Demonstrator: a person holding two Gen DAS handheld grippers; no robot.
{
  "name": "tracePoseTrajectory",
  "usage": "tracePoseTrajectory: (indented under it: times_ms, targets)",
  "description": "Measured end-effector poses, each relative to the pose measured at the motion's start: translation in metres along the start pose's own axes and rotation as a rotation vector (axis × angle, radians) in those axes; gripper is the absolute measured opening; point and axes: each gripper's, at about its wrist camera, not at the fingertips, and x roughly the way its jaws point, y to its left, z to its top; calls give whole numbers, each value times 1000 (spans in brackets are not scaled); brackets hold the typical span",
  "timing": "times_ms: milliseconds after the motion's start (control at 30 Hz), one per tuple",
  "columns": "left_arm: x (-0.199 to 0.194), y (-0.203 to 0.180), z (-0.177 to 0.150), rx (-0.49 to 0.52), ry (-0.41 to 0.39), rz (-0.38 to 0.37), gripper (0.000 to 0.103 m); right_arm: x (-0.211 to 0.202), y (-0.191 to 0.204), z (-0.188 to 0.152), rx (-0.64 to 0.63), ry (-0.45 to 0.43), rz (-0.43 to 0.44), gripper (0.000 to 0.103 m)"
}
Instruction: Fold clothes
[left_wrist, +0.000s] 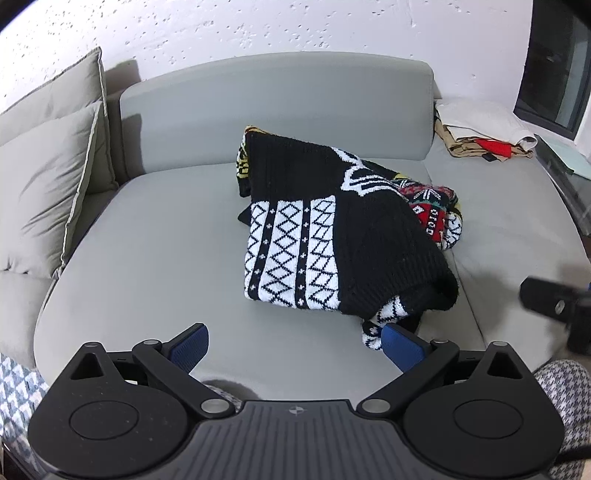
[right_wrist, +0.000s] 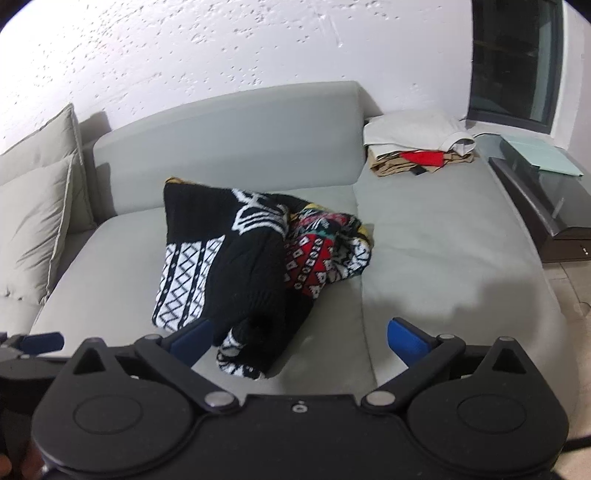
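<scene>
A black-and-white patterned knit sweater (left_wrist: 332, 236) (right_wrist: 229, 266) lies loosely folded on the grey sofa seat (left_wrist: 155, 266) (right_wrist: 443, 266), with a red and multicoloured patterned part (left_wrist: 428, 210) (right_wrist: 317, 254) bunched at its right side. My left gripper (left_wrist: 295, 347) stands open at the seat's front edge, its right pad just in front of the sweater's hanging cuff (left_wrist: 373, 332). My right gripper (right_wrist: 301, 341) is open too, with the cuff (right_wrist: 240, 358) lying between its fingers, untouched. The right gripper also shows at the right edge of the left wrist view (left_wrist: 554, 302).
Grey cushions (left_wrist: 44, 192) (right_wrist: 33, 229) lean at the sofa's left end. A stack of folded clothes (left_wrist: 484, 133) (right_wrist: 421, 147), white on top with beige and red below, sits at the back right. A dark glass side table (right_wrist: 546, 192) stands to the right, under a dark window (right_wrist: 513, 62).
</scene>
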Motion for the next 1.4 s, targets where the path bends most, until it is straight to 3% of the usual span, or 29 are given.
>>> tracePoseTrajectory:
  times_ms: [133, 333, 433, 1400]
  targets:
    - [2, -1, -1, -12, 6, -15, 100, 1, -10, 0, -18, -1, -13, 103]
    - [5, -4, -1, -29, 16, -36, 100, 7, 6, -10, -68, 29, -69, 103]
    - [4, -6, -2, -27, 18, -46, 100, 18, -8, -3, -53, 80, -15, 103]
    - [3, -9, -1, -28, 23, -49, 100, 10, 5, -12, -58, 71, -40, 103]
